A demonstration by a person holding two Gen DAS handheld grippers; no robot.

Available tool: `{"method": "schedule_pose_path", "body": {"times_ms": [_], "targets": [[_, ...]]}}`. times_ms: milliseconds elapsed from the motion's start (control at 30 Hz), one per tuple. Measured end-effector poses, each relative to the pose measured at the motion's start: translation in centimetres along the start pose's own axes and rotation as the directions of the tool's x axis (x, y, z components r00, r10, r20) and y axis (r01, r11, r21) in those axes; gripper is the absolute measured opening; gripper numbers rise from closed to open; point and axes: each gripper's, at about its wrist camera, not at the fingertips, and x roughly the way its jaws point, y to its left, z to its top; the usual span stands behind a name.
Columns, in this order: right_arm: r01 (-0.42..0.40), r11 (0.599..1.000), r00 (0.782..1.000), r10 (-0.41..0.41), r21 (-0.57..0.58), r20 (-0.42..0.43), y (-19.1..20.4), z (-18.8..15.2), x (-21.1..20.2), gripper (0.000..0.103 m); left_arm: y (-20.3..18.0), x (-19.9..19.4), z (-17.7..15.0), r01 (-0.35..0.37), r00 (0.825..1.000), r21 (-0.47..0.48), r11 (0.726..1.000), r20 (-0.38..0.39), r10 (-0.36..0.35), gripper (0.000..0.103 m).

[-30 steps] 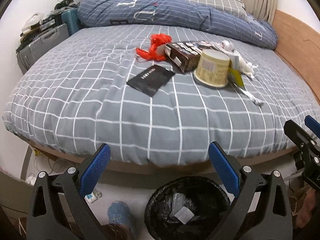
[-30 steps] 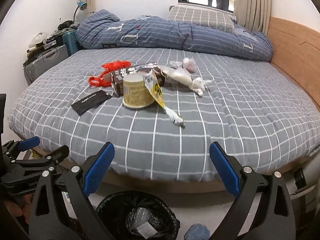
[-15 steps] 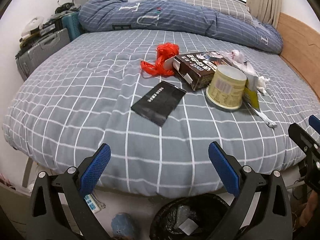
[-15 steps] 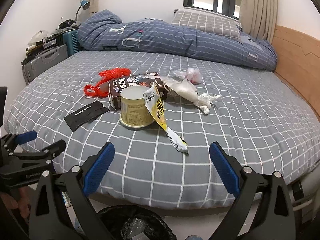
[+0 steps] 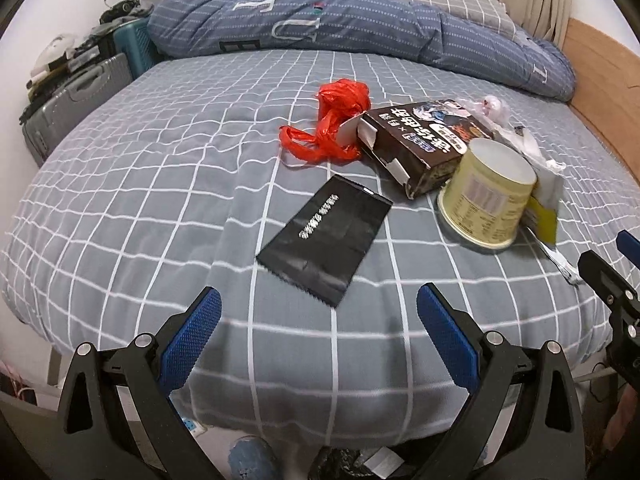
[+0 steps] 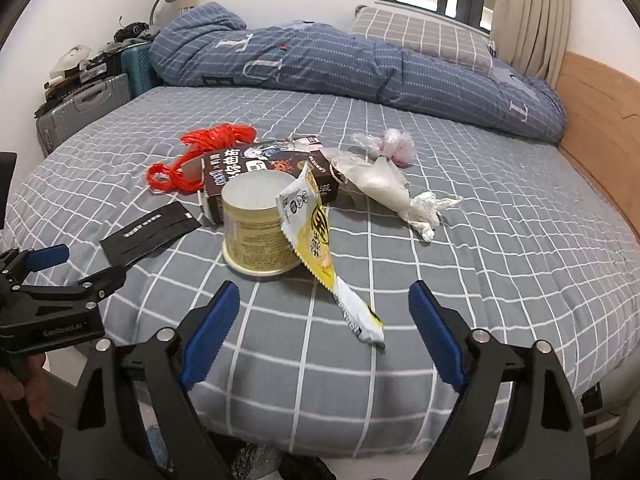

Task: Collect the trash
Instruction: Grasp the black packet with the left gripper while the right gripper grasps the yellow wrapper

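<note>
Two hand-held grippers over the near edge of the bed (image 5: pixel 120 208), both tilted down at the grey checked cover. Left hand-held gripper (image 5: pixel 320 340) wide open, nothing between the blue pads, aimed at the flat black pouch (image 5: pixel 324 236) lying just ahead. Right hand-held gripper (image 6: pixel 324 332) also open and empty, jaws just narrowed a little, the tail of the yellow-and-white wrapper (image 6: pixel 320 248) lying between the fingers without touching either. Trash bunched mid-bed: cream paper cup (image 6: pixel 260 224) upside down, wrapper leaning against its side, brown carton (image 6: pixel 264 168) lying behind and touching the cup, one end flap open. Red plastic bag (image 5: pixel 336 120) crumpled beside the carton's open end. Clear plastic bag (image 6: pixel 384 184) trailing off to the right of the carton, a small pinkish bundle (image 6: pixel 394 146) just behind it. Further back, rolled blue quilt (image 6: pixel 320 68) across the bed, checked pillow (image 6: pixel 420 36) behind that, wooden headboard (image 6: pixel 600 120) on the right. Suitcases (image 5: pixel 80 96) stacked against the wall on the left, clutter on top. Down at the bottom edge, a sliver of black bin liner (image 5: pixel 340 464) below the mattress, mostly hidden behind the gripper frame. Cup and carton crowding the wrapper's upper half; black pouch clear all round.
</note>
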Motion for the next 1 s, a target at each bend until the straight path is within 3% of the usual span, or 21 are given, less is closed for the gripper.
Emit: {"method": "schedule_pose_path", "body": {"times_ms": [400, 533, 700, 867, 1000], "targets": [[-0.016, 0.999, 0.998, 0.013, -0.046, -0.055, 0.3, 2.1, 4.8, 0.059, -0.3, 4.2, 2.9, -0.004, 0.999, 0.057, 0.998, -0.053, 0.007, 0.096], [-0.035, 0.998, 0.997, 0.032, -0.048, -0.065, 0.4, 2.6, 5.6, 0.047, -0.6, 5.4, 3.5, -0.002, 0.997, 0.077, 0.997, -0.074, 0.007, 0.094], [-0.057, 0.998, 0.994, 0.053, -0.038, -0.091, 0.4, 2.8, 6.3, 0.03, -1.1, 6.8, 3.8, -0.012, 0.994, 0.122, 0.992, -0.107, 0.025, 0.078], [-0.064, 0.997, 0.994, 0.06, -0.036, -0.089, 0.4, 2.8, 6.1, 0.014, -1.3, 7.3, 3.7, -0.02, 0.992, 0.127, 0.992, -0.122, 0.036, 0.069], [-0.07, 0.997, 0.993, 0.067, -0.024, -0.092, 0.3, 2.8, 6.0, 0.009, -1.0, 7.2, 3.6, -0.02, 0.992, 0.115, 0.993, -0.119, 0.034, 0.059]]}}
